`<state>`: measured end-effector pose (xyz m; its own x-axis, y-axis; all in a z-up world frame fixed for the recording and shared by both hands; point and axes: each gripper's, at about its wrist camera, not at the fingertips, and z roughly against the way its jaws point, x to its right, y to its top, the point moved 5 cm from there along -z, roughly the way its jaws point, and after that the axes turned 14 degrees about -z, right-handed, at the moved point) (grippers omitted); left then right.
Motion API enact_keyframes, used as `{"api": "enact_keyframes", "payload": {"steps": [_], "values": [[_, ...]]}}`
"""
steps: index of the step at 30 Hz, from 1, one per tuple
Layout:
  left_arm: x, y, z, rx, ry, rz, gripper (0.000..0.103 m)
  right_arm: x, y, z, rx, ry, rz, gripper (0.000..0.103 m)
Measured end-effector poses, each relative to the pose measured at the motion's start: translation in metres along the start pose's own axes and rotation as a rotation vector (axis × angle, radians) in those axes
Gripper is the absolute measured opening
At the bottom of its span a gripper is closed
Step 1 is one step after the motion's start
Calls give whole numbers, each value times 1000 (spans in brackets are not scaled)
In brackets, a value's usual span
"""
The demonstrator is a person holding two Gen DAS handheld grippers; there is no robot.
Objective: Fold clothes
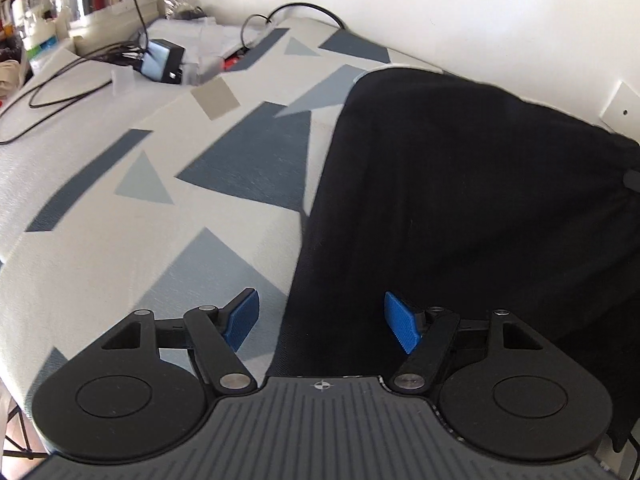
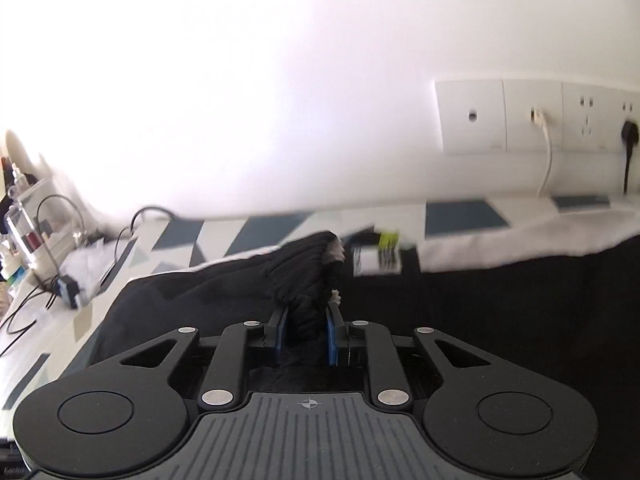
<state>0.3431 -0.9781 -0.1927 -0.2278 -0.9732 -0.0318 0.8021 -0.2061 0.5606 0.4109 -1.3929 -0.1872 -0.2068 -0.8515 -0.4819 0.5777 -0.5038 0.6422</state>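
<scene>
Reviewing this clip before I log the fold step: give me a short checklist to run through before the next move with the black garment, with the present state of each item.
1. Right gripper shut on the garment's ribbed edge: ok.
2. Left gripper holding cloth: not ok; its jaws stand open, nothing pinched.
3. Left gripper placed over the black garment's edge: ok.
4. Garment flat on the patterned cover: cannot tell; too dark for wrinkles.
5. Cables and charger away from the garment: ok.
6. White tag free of the grip: ok.
</scene>
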Motion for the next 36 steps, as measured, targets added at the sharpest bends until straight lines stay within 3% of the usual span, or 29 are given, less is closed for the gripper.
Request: {"api": "enact_keyframes", "payload": {"steps": [3, 5, 8, 10, 13, 15, 18, 20, 23, 28, 30, 32, 36], "values": [[5, 1, -4, -2, 4, -28, 75, 26, -2, -22, -90, -61, -72, 32], [7, 2, -7, -6, 6, -38, 78, 40, -2, -20, -85, -78, -106, 57], [7, 4, -9, -21, 26, -43, 87, 58, 6, 5, -8, -104, -154, 69], [7, 7, -9, -28, 52, -45, 88, 84, 17, 30, 64, -122, -219, 76], [13, 20, 14, 62, 173, -37, 88, 127, 33, 73, 185, -155, -418, 76], [23, 33, 33, 151, 218, -41, 97, 165, 39, 108, 255, -133, -565, 81], [50, 52, 43, 217, 130, -82, 102, 216, 38, 142, 341, -159, -718, 87], [70, 62, 36, 201, 86, -138, 102, 245, 34, 156, 368, -195, -781, 87], [93, 67, 16, 145, 87, -174, 102, 282, 27, 171, 397, -248, -855, 87], [112, 62, -16, 47, 71, -138, 102, 316, 14, 155, 410, -352, -844, 87], [116, 55, -24, 21, 97, -149, 102, 325, 13, 151, 407, -380, -821, 88], [117, 48, -31, -28, 124, -165, 102, 328, 12, 156, 413, -424, -753, 88], [119, 41, -32, -37, 143, -146, 103, 325, 18, 154, 420, -457, -636, 93]]}}
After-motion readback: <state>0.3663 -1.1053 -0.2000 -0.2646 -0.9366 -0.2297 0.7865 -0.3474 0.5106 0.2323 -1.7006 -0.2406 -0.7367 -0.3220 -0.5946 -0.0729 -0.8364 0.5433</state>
